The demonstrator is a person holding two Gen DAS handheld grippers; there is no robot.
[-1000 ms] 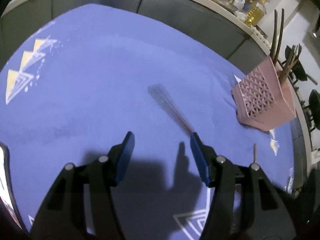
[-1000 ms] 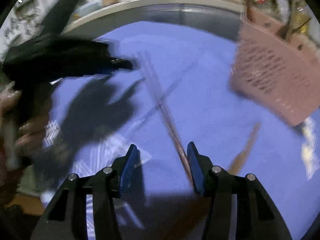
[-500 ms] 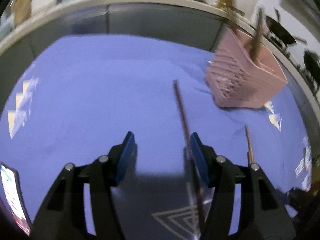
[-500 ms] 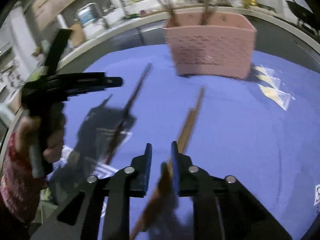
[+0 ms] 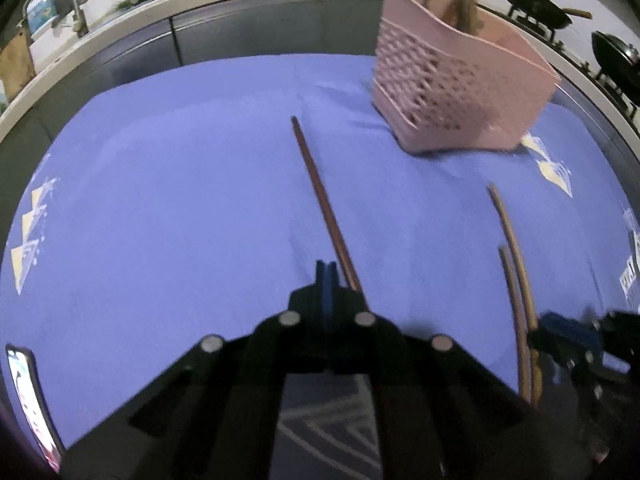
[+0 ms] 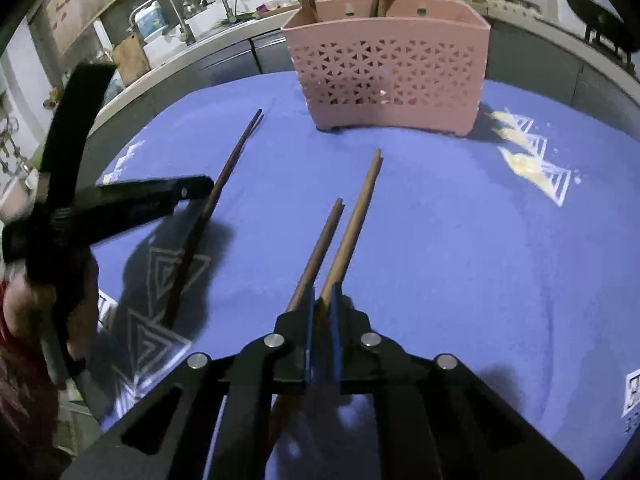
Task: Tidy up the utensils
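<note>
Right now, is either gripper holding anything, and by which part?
Right gripper, jaws just closing, pinches the light chopstick along its near half; the brown chopstick sits outside the pads. Left gripper is shut on nothing; the dark chopstick lies beside it.
</note>
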